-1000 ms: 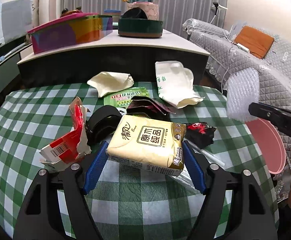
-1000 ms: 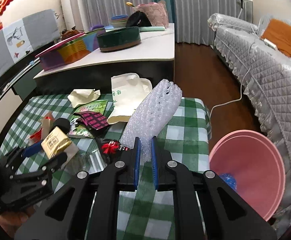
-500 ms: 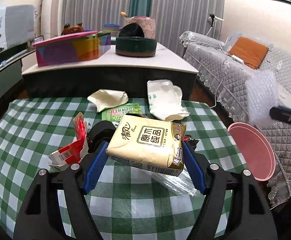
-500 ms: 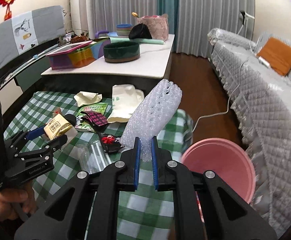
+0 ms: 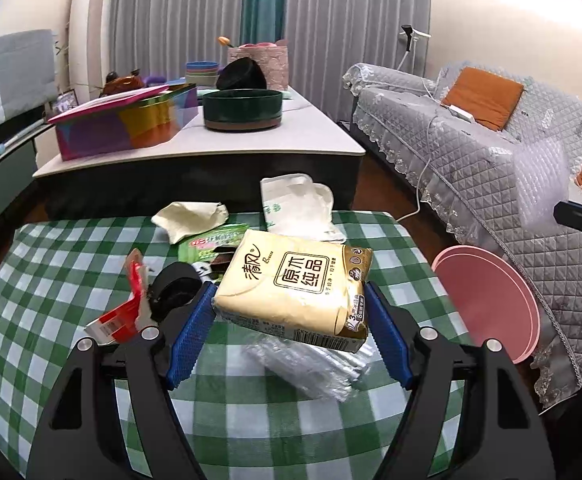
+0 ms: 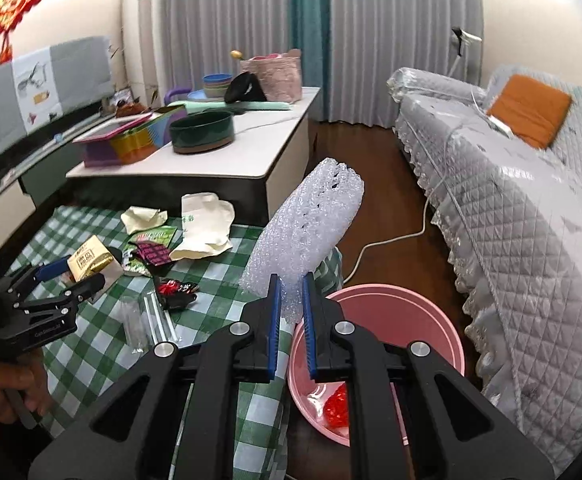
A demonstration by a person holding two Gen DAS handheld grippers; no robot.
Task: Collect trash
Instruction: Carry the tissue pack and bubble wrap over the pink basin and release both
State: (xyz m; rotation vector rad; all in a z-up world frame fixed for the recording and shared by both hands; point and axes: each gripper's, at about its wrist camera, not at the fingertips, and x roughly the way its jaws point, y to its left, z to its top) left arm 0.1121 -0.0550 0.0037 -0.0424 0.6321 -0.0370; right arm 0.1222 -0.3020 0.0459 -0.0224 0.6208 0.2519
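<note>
Gripping bubble wrap (image 6: 311,232), the right gripper (image 6: 291,320) alone shows red trash (image 6: 337,404) inside the pink bin (image 6: 431,320); left gripper (image 5: 291,336) clamps tissue pack (image 5: 295,284).

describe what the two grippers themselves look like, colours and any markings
Both the left gripper and right gripper are matte black linkage frames with silver pivot bolts and ridged blue finger pads. The left one's body carries small pale lettering, too blurred to read, above a bare hand.

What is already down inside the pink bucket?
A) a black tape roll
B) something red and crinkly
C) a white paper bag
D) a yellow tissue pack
B: the right wrist view looks down into the pink bucket, and a crumpled red wrapper lies at its bottom.
</note>
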